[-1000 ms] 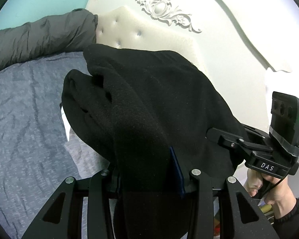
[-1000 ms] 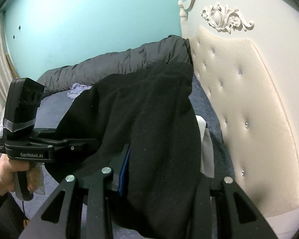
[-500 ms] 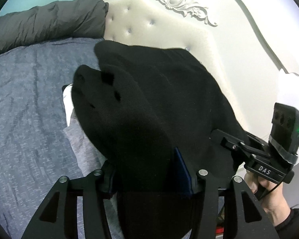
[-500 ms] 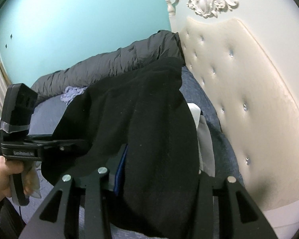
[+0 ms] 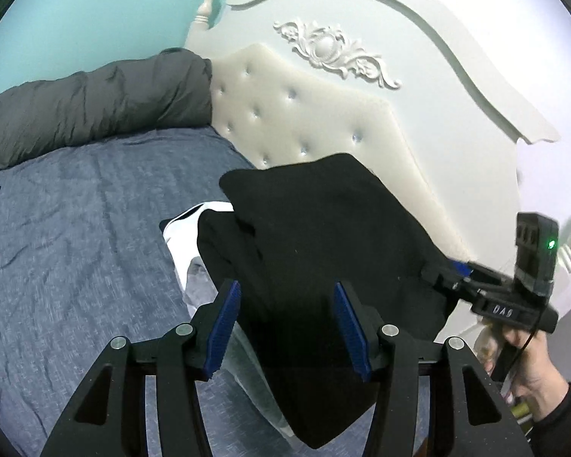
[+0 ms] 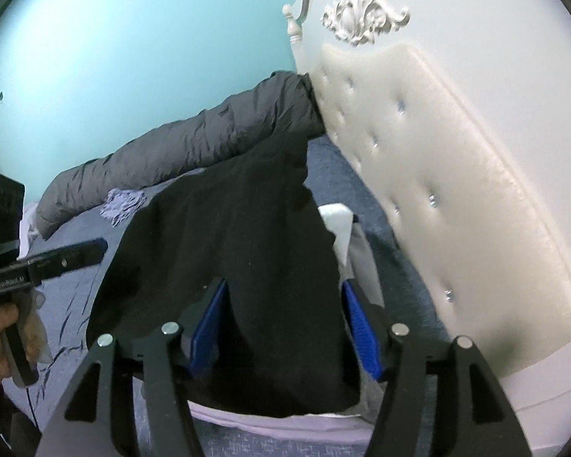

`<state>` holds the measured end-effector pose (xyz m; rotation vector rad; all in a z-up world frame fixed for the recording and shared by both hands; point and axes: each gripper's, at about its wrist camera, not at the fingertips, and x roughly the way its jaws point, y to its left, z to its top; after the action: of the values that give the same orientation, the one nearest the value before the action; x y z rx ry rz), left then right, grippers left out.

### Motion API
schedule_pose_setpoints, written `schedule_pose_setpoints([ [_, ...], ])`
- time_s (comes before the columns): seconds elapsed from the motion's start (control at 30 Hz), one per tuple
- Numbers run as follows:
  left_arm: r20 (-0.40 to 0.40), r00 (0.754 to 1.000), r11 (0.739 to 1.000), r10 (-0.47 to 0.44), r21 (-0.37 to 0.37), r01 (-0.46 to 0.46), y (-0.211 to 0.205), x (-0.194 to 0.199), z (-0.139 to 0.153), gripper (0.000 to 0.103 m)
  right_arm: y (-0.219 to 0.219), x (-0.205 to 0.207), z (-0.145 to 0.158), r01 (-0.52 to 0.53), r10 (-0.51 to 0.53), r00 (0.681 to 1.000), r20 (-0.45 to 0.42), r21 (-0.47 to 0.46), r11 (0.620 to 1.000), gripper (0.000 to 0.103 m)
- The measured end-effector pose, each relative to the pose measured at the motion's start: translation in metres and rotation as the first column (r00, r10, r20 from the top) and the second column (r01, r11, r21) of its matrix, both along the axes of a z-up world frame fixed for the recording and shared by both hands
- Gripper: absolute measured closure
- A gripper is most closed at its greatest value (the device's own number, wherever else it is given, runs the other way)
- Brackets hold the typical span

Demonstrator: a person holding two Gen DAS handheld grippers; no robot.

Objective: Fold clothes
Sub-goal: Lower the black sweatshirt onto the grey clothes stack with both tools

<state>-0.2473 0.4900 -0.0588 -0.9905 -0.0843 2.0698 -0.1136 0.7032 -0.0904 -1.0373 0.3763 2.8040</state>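
Observation:
A folded black garment lies on a pile of white and grey folded clothes on the bed, close to the headboard. My left gripper is open, its blue pads standing apart on either side of the garment's near edge. My right gripper is open too, with the black garment between its spread fingers, over the pile. Each view shows the other gripper held by a hand: the right gripper at the garment's right edge, the left gripper at its left.
The bed has a blue-grey sheet and a rolled grey duvet along the far side. The tufted cream headboard stands just right of the pile. A crumpled lavender cloth lies near the duvet.
Both grippers were shut on the black garment and held it up; they lowered it onto the pile, and both now stand open.

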Motion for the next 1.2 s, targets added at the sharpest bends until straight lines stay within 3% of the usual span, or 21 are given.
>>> schedule_pose_setpoints([
  [0.17,-0.019,1.000,1.000,-0.009,0.011,0.009,-0.006,0.020,0.010,0.048,0.001,0.016,0.030,0.117,-0.110,0.987,-0.115,0.051,0.992,0.041],
  [0.27,-0.041,0.999,1.000,-0.021,-0.007,0.021,0.003,0.016,0.011,0.047,-0.004,0.014,0.038,0.076,-0.070,0.988,-0.136,0.040,0.996,0.042],
  [0.33,-0.052,0.998,0.999,-0.030,-0.018,0.029,0.009,0.012,0.011,0.048,-0.012,0.007,0.036,0.035,-0.028,0.992,-0.120,0.055,0.998,0.067],
  [0.43,-0.044,0.998,0.999,-0.041,-0.031,0.039,0.017,0.010,0.006,0.048,-0.014,-0.001,0.025,0.019,-0.013,0.996,-0.094,0.065,0.998,0.086],
  [0.53,-0.043,0.997,0.997,-0.057,-0.048,0.055,0.024,0.009,-0.001,0.048,-0.011,-0.008,0.012,0.022,-0.017,0.998,-0.067,0.069,0.997,0.092],
  [0.7,-0.039,0.996,0.992,-0.076,-0.103,0.072,0.035,0.008,-0.023,0.048,-0.005,-0.019,-0.010,0.028,-0.026,0.999,-0.022,0.075,0.997,0.094],
  [0.87,-0.031,0.996,0.989,-0.085,-0.120,0.081,0.038,0.009,-0.043,0.054,0.009,-0.015,-0.029,0.057,-0.057,0.998,-0.029,0.017,0.998,0.095],
  [1.2,-0.022,0.995,0.985,-0.098,-0.141,0.094,0.040,0.011,-0.055,0.060,0.020,0.000,-0.066,0.135,-0.139,0.989,-0.054,-0.064,0.989,0.096],
])
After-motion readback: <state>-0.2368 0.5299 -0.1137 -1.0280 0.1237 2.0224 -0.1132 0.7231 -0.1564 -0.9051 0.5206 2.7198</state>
